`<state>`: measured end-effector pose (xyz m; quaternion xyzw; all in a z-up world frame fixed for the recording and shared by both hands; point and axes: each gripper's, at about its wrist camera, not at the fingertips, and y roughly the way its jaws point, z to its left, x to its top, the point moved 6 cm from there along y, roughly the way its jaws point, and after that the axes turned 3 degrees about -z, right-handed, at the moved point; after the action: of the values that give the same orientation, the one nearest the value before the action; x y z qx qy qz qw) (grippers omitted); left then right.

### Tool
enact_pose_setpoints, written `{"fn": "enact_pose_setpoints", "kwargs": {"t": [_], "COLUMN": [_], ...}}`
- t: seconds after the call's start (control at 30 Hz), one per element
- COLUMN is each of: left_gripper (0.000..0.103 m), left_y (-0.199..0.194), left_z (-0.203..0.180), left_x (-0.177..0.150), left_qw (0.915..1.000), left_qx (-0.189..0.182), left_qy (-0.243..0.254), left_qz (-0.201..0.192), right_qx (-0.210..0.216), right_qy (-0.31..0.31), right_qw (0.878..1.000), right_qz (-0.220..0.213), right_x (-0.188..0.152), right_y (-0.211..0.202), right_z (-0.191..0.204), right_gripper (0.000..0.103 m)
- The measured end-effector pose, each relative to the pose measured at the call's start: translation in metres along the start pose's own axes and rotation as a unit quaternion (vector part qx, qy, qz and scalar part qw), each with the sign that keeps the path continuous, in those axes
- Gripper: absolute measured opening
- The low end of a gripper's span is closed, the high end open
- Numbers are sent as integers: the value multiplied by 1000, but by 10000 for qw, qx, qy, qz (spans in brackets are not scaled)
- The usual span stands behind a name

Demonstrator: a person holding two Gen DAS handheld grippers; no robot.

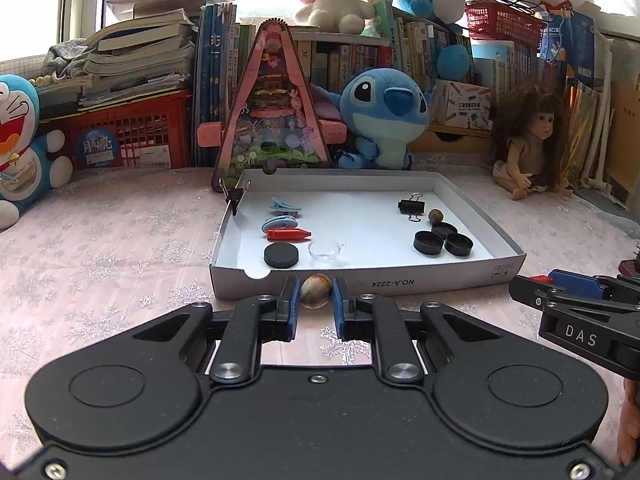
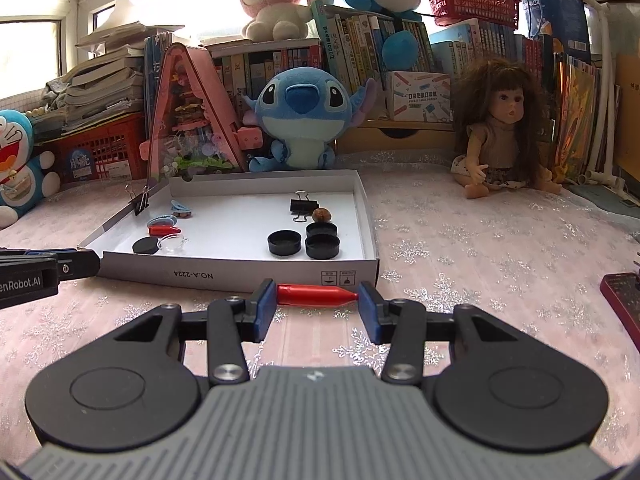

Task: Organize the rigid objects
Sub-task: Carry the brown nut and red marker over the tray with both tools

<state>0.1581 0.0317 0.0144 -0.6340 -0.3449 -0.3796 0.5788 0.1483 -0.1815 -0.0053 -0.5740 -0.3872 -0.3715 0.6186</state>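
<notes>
L tool [image 1: 316, 300] pinches a brown bead [image 1: 316, 290], just in front of the white tray [image 1: 360, 278]. R tool [image 2: 318, 306] clamps a red cap [image 2: 316, 294] endwise, near the tray's front wall.

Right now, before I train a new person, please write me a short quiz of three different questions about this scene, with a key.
1. True or false: the left hand-held gripper holds a brown oval bead.
2. Multiple choice: the red bullet-shaped piece in the right hand-held gripper lies
A. upright between the pads
B. crosswise, one end at each pad
C. loose inside the box
3. Fill in: the black binder clip stands clipped on the ____ wall of the white box.

Key
1. True.
2. B.
3. Left. A second black clip lies on the box floor.
</notes>
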Motion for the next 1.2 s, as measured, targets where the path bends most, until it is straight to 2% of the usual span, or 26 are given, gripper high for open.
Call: {"fn": "enact_pose_setpoints", "kwargs": {"t": [0.43, 1.2], "left_gripper": [16, 16], "left_y": [30, 90], "left_z": [14, 12], "left_x": [29, 31], "left_qw": [9999, 9979], "left_qx": [47, -48], "left_qy": [-114, -161], "left_qz": [32, 622], "right_qx": [89, 287], "right_qy": [107, -13], "right_qw": [9999, 9972], "right_qz": [70, 691], "right_x": [22, 36], "right_y": [19, 81], "right_z": [-13, 2], "right_gripper": [49, 49]}}
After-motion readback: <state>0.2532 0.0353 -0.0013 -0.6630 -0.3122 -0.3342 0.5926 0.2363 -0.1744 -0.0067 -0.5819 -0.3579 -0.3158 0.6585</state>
